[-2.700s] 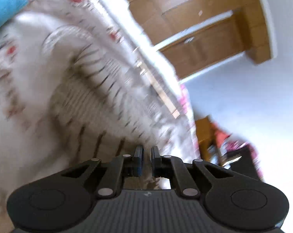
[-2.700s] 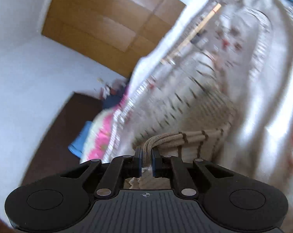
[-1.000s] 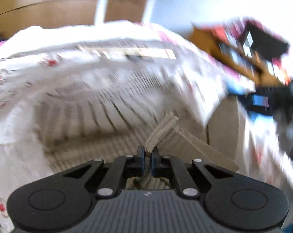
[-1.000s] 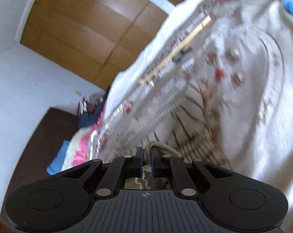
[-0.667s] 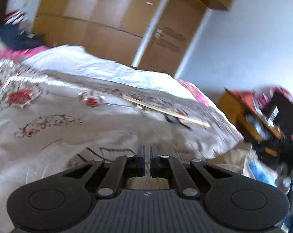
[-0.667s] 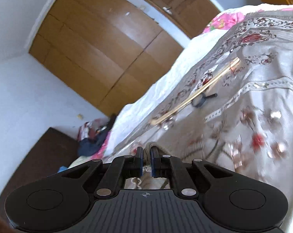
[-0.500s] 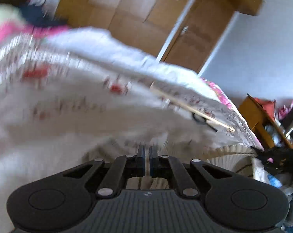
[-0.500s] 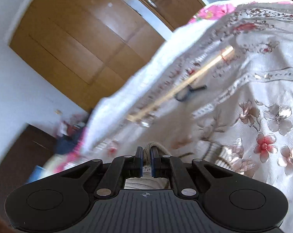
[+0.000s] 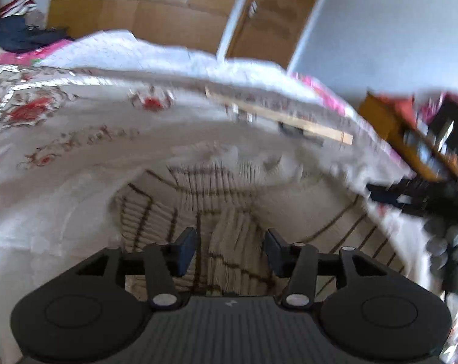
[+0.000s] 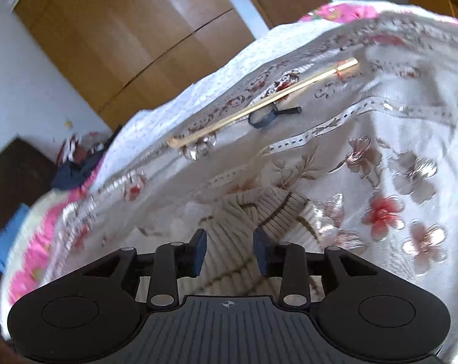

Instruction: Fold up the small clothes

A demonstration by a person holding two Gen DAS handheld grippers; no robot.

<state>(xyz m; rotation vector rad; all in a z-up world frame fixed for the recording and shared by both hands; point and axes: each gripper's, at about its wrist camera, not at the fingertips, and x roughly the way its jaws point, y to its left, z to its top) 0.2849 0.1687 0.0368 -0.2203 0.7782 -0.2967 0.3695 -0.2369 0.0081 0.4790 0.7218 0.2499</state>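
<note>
Cream ribbed knit with brown stripes, the small garment (image 9: 229, 212) lies spread on the bed (image 9: 62, 157) right ahead of my left tool (image 9: 230, 250), its cloth showing between the parted fingers, which have just been opening and press on nothing. My right tool (image 10: 229, 253) has likewise just been opening; a bunched fold of the garment (image 10: 259, 212) sits between its fingers, no longer pinched. Around it the flowered bedspread (image 10: 395, 182) runs on. At twelve o'clock lie a wooden stick (image 10: 259, 100) and a magnifying glass (image 10: 271, 115) just beside it. Beyond stands a brown wardrobe (image 10: 122, 30) against a pale wall (image 9: 380, 30).
</note>
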